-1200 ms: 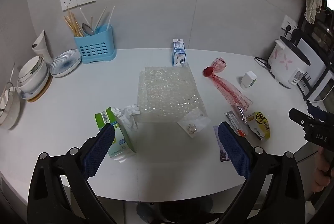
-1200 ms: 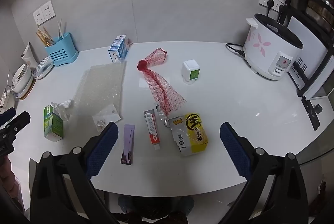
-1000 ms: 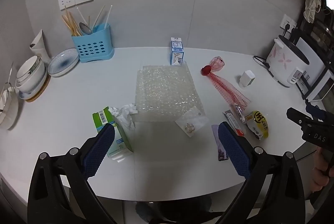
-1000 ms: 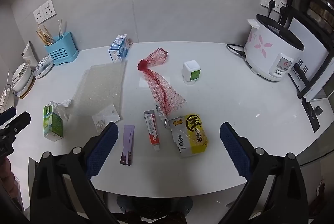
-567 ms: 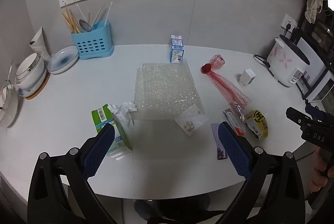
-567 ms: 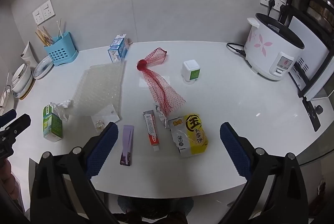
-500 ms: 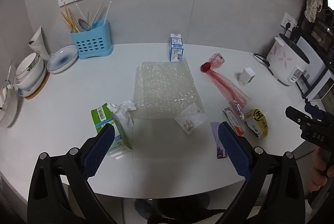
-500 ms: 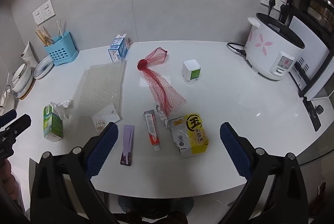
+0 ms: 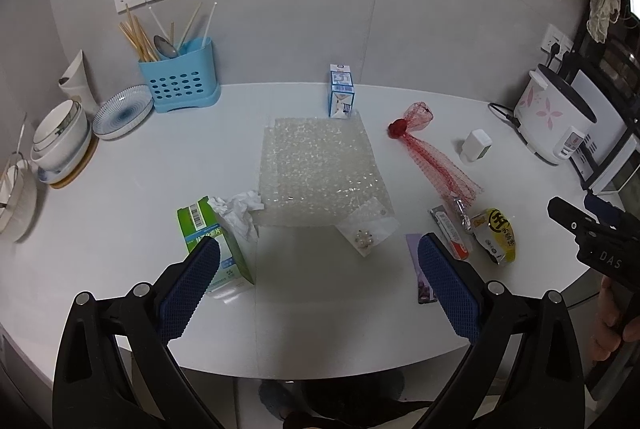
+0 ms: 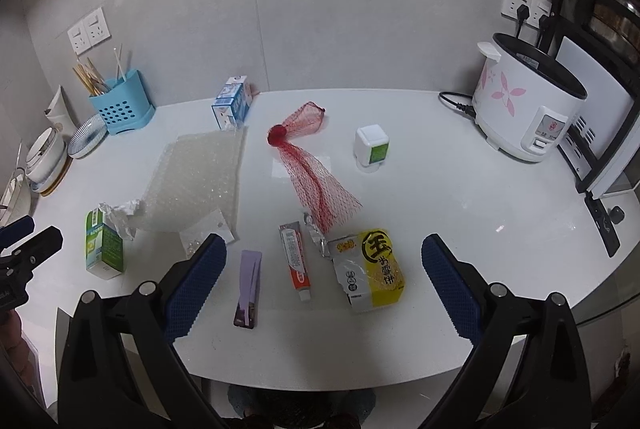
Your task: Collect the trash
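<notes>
Trash lies spread on a white counter [image 9: 120,221]. A bubble-wrap sheet [image 9: 320,173] lies in the middle, with a green carton [image 9: 208,233] and crumpled tissue [image 9: 240,207] at its left. A red mesh bag [image 10: 316,173], a yellow snack wrapper [image 10: 372,269], a red-white tube [image 10: 296,261] and a purple packet [image 10: 248,287] lie nearer the right gripper. A blue-white milk carton [image 9: 341,97] stands at the back. My left gripper [image 9: 320,269] is open and empty above the front edge. My right gripper [image 10: 320,269] is open and empty above the tube and wrapper.
A blue utensil holder [image 9: 180,81], a plate [image 9: 122,113] and stacked bowls [image 9: 60,137] stand at the back left. A rice cooker [image 10: 528,109] with its cord stands at the right. A small white-green box [image 10: 372,147] sits mid-counter. A clear small bag [image 9: 366,229] lies by the bubble wrap.
Both grippers stay open. The left view has drifted slightly, so the counter items sit a little lower and nearer. The right view is almost unchanged.
</notes>
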Demonstrator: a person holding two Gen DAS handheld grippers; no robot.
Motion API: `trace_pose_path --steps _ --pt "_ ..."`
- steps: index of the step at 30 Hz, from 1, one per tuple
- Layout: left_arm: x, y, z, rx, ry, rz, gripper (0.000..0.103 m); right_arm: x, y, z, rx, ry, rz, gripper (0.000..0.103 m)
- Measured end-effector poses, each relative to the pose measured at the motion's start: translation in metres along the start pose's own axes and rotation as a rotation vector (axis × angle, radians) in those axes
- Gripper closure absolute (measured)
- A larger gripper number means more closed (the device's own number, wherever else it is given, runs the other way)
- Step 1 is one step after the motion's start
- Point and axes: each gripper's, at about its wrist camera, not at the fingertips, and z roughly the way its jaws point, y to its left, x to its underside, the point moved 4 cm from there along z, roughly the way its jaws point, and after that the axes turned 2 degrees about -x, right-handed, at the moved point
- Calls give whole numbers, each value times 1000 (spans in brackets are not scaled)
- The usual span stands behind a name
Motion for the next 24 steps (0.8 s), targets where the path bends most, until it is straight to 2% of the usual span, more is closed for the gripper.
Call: trace_pose_path --steps 6,14,24 --pt "-1 0 -1 -21 -11 5 6 -1 -1 1 7 1 -8 9" --pt "-2 1 3 -9 -1 2 6 -1 0 2 -25 16 -5 9" --pt "-4 3 3 -20 3 -2 6 -1 1 7 -23 45 -1 9"
